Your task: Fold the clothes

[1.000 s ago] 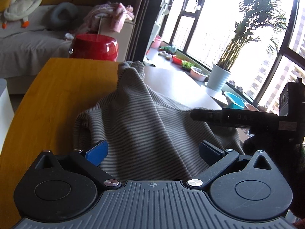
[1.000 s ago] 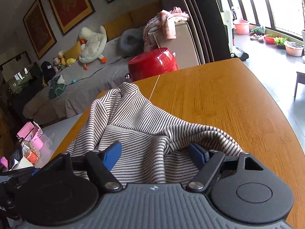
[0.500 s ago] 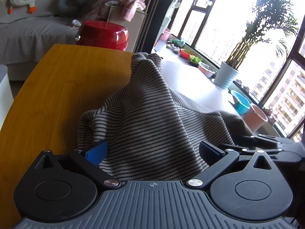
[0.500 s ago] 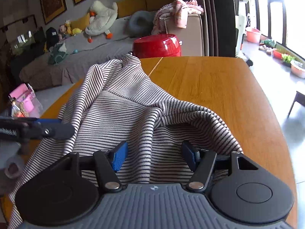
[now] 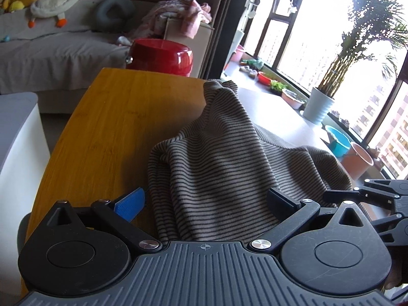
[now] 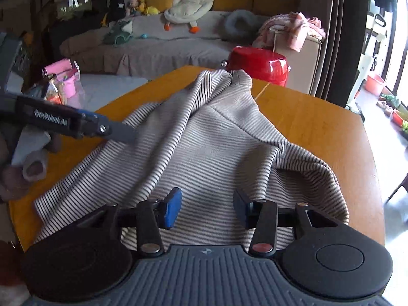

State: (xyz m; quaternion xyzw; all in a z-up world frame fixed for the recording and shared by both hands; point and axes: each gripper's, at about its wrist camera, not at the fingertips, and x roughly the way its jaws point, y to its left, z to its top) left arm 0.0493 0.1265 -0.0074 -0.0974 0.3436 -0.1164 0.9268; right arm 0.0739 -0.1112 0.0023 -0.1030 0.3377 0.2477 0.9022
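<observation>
Nearest in the left wrist view, the left gripper (image 5: 205,202) is seen with its jaws set wide; one blue pad (image 5: 129,204) sits over bare wood and the other is against cloth, with nothing pinched. In the right wrist view, the right gripper (image 6: 207,210) is seen with its jaws closing, fabric lying between the blue pads, which are not pressing it.

The garment (image 6: 204,150) is a soft knit with thin dark stripes on pale grey, bunched into loose ridges. It is spread across the bench (image 6: 318,132), one narrow end drawn up to a point at the far edge and the near part draped toward both grippers.

The bench is smooth honey-coloured wood with a rounded edge. Just beyond it a glossy red round stool (image 5: 162,56) is seen. Farther back, a long grey sofa (image 6: 158,48) carries a white plush duck (image 6: 190,10) and a pink blanket (image 6: 290,28). To the right, tall bright windows and a potted palm (image 5: 318,107) are seen.
</observation>
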